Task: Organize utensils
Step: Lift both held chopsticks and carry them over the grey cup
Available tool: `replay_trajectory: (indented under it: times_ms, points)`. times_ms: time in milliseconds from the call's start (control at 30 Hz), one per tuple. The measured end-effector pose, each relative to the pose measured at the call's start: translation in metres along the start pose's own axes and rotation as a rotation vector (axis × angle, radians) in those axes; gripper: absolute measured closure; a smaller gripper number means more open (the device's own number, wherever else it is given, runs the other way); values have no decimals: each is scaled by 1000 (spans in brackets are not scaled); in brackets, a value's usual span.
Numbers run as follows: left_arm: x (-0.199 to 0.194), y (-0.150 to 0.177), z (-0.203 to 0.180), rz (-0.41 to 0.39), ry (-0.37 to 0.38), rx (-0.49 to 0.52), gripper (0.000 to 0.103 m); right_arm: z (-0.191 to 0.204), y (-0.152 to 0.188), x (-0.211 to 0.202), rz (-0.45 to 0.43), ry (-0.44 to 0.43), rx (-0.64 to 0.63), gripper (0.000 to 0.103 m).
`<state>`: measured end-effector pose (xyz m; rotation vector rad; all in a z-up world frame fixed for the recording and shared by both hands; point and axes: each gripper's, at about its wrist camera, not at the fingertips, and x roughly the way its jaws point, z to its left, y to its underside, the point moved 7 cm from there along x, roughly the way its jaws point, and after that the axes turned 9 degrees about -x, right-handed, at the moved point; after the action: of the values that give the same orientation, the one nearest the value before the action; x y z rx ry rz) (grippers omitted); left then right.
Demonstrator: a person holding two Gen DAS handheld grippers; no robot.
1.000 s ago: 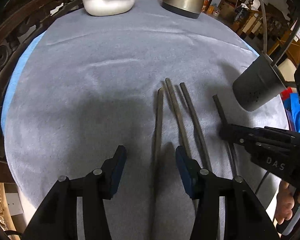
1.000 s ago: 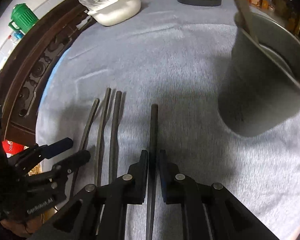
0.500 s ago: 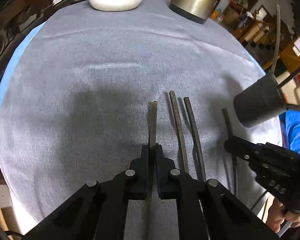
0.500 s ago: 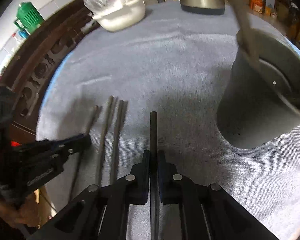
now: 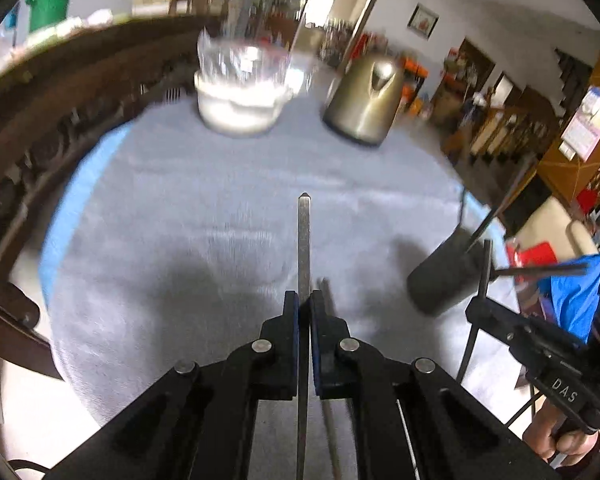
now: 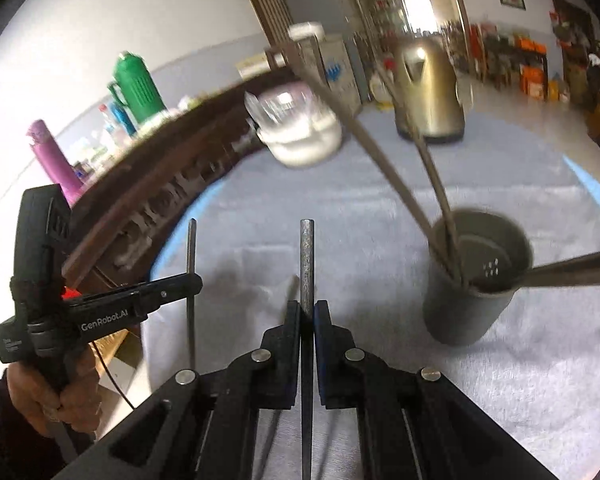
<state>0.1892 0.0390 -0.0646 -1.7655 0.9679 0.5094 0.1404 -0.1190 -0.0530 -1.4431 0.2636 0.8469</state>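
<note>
Left tongs (image 5: 304, 304): you grip a flat chopstick (image 5: 303, 236).
Right tongs (image 6: 307, 312): you grip a round chopstick (image 6: 307, 264).
Holder (image 6: 476, 280): upright, right.

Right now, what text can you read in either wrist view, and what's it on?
"DAS" – on the black body of the right gripper, left wrist view.
"GenRobot.AI" – on the black body of the left gripper, right wrist view.
Small print on the left gripper's rear block: too blurred to read.
Wall poster, far right in the left wrist view: unreadable.
</note>
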Motion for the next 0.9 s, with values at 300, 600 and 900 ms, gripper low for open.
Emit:
replay_trajectory:
  times_ms: [300,600,900]
  points:
    - [-62,-18,-36,-232,68,34,97,10,-21,-59,-198,13,-29,96]
    - [-77,-15,-52,-290,82,57,97,9,-23,-91,-267,43,-25,96]
    - [-90,-20,-79,-324,117,92,97,-12,-39,-129,-355,77,-2,96]
